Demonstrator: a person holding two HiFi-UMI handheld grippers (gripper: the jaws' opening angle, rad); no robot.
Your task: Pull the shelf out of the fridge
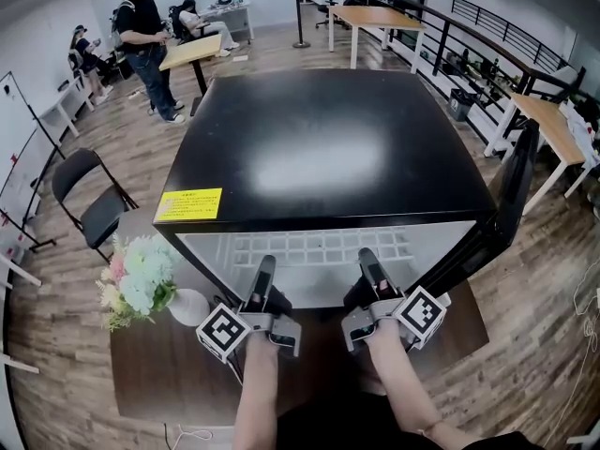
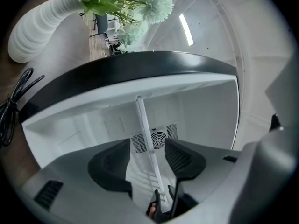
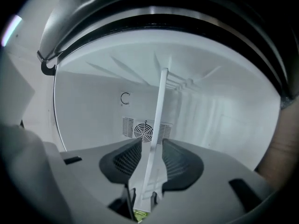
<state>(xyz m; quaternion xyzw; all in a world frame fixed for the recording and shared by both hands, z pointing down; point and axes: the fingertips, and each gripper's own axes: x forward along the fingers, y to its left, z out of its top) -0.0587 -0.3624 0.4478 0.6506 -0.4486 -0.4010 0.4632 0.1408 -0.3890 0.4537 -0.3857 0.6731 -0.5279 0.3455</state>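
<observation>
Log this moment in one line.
fridge door open | shelf partly out | left tongs open, shelf edge between | right tongs same

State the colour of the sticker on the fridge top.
Yellow; the sticker shows best in the head view.

A black boxy fridge sits on the brown wooden worktop, its black door open to the right. A white grid shelf juts from its front; a white flower vase stands left of it.

The right gripper jaws stand apart, shelf edge-on between them.
</observation>
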